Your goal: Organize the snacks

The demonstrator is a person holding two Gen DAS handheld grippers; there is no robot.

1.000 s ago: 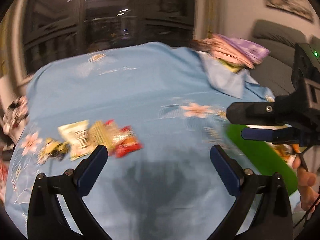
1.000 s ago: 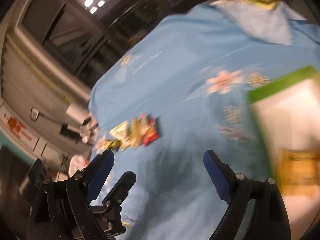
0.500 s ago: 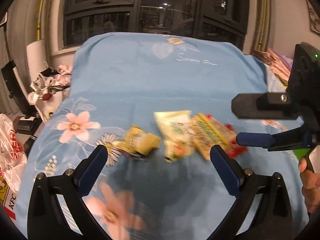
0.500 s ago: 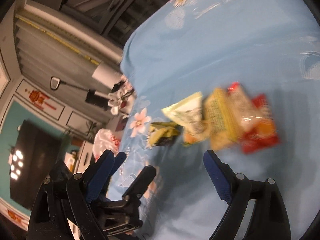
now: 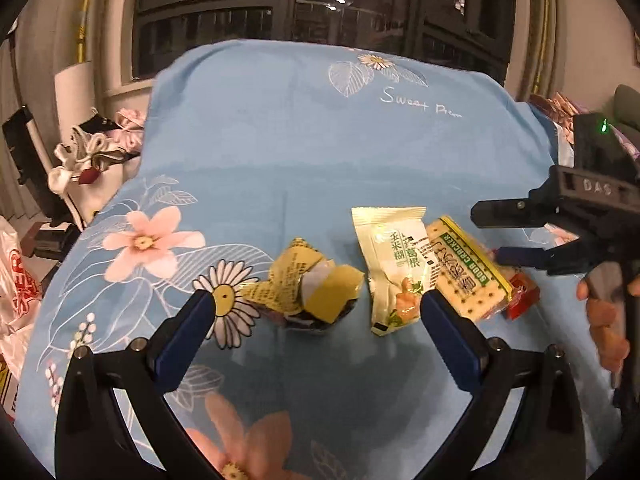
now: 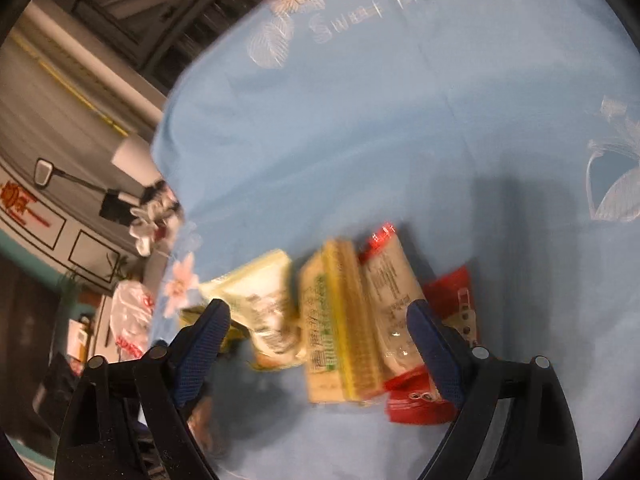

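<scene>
Blue floral cloth; red packet half-hidden under cracker pack; both grippers' fingers apart, empty.

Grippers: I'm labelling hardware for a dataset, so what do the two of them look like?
Both, left gripper and right gripper, have black plastic arms with silver screws and blue textured pads. The right gripper's body bears raised "DAS" lettering and a green indicator light. No sleeve shows.

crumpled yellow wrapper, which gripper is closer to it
Left. The left gripper is open right in front of the crumpled yellow wrapper; the right gripper is open over the cracker pack, further right.
</scene>
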